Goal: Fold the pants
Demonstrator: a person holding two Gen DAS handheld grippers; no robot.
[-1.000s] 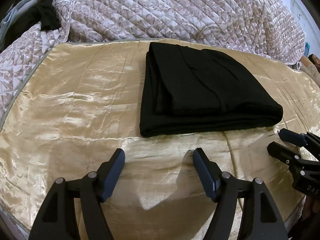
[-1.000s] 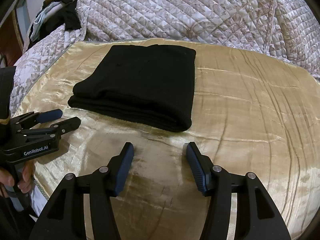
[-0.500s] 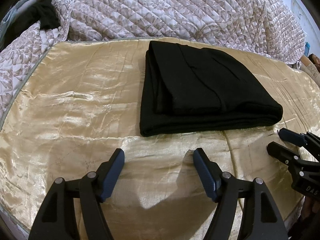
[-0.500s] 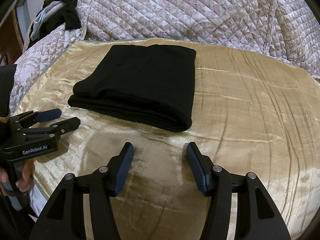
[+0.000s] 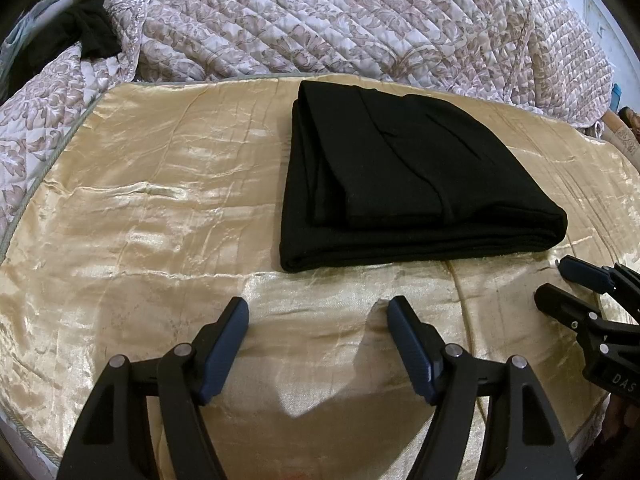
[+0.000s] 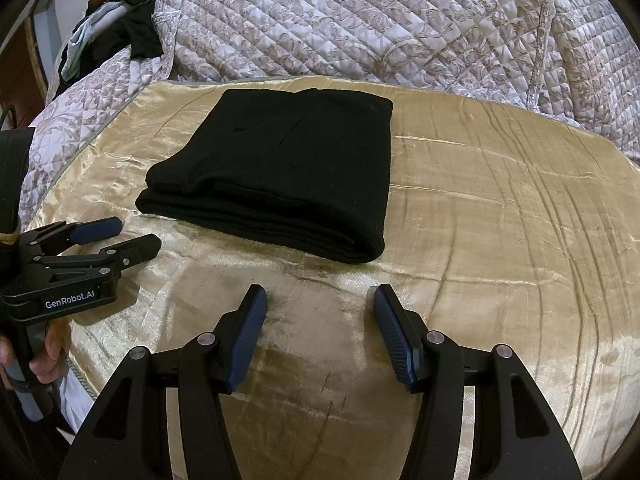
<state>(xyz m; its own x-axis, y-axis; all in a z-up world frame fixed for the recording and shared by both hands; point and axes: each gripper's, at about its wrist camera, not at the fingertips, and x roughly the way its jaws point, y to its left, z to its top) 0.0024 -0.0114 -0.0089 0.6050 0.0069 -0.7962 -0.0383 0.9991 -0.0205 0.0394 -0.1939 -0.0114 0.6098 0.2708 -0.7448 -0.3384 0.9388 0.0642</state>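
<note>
The black pants (image 5: 404, 184) lie folded into a flat rectangle on the gold satin sheet (image 5: 160, 208); they also show in the right wrist view (image 6: 288, 176). My left gripper (image 5: 318, 312) is open and empty, hovering just in front of the pants' near edge. My right gripper (image 6: 320, 300) is open and empty, in front of the pants' near right corner. Each gripper shows in the other's view: the right gripper (image 5: 560, 284) at the right edge, the left gripper (image 6: 132, 236) at the left, both apart from the pants.
A quilted floral bedspread (image 5: 360, 20) is bunched up behind the sheet. Dark clothes (image 6: 128, 36) lie at the far left corner. The sheet's front edge (image 6: 80, 372) drops off near my hand (image 6: 44, 352).
</note>
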